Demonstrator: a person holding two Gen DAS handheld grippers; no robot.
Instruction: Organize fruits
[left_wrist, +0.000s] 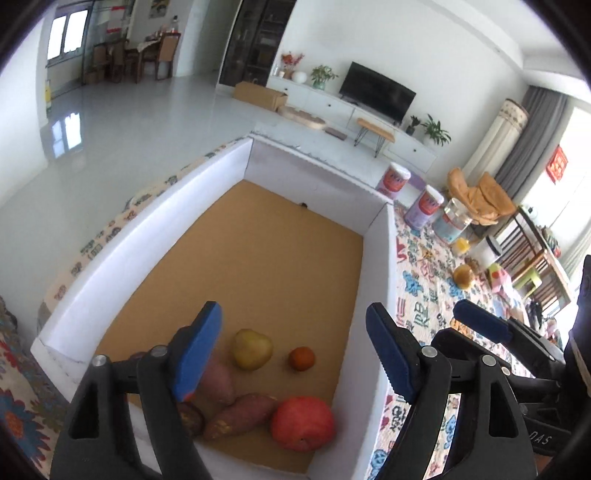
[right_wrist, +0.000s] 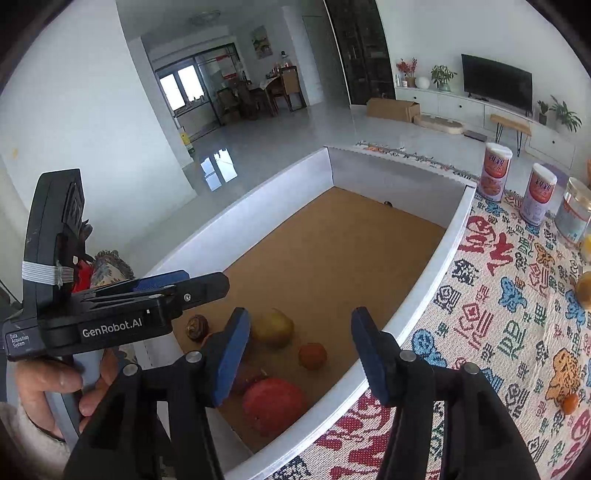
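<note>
Currently:
Left gripper (left_wrist: 295, 354): jaws wide, empty.
Right gripper (right_wrist: 301, 354): jaws wide, empty.
Advice: straddle small orange fruit (right_wrist: 312, 356) in white-walled box (right_wrist: 424, 291), close gently.

A white-walled box (left_wrist: 229, 173) with a brown cardboard floor is seen holding the fruits, all gathered at its near end. A large red pomegranate (left_wrist: 303, 424) lies nearest, with two reddish sweet potatoes (left_wrist: 242, 415) touching one another just beside it and a dark, wrinkled round fruit (right_wrist: 197, 326) at the far side of them. A yellow-green pear (left_wrist: 252, 349) and a small orange fruit (left_wrist: 301, 358) are set a little farther in, near each other but apart.
</note>
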